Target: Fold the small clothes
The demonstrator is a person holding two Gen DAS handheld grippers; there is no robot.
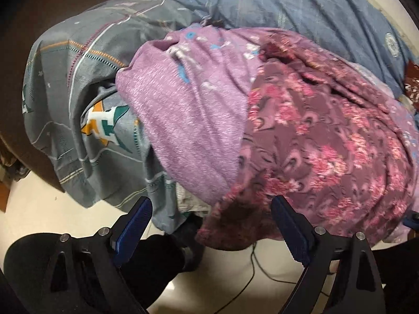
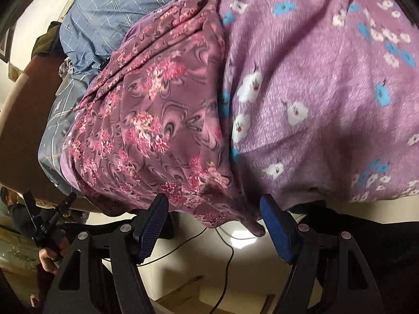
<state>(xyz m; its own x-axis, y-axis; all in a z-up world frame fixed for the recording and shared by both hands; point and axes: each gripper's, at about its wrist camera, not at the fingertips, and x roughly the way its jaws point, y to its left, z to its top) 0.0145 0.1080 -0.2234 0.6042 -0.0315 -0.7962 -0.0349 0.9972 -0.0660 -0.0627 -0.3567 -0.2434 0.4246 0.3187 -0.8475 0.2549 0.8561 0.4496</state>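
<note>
A maroon garment with pink flowers (image 1: 314, 130) lies over the edge of a bed, partly on a lilac fleece cloth (image 1: 188, 110) printed with white and blue flowers. My left gripper (image 1: 210, 204) is open just below the garment's hanging hem, and its blue pads (image 1: 136, 225) touch no cloth. In the right wrist view the floral garment (image 2: 146, 120) lies left of the lilac fleece (image 2: 314, 91). My right gripper (image 2: 214, 200) is open, with the garment's lower hem hanging between its fingers; the pads (image 2: 275, 225) do not press on it.
A grey bedcover with a star logo (image 1: 78, 91) and a blue checked duvet (image 1: 288, 7) cover the bed behind the clothes. Below the bed edge are pale floor and a black cable (image 2: 225, 256). A hand holding the other gripper (image 2: 49, 217) shows at the left.
</note>
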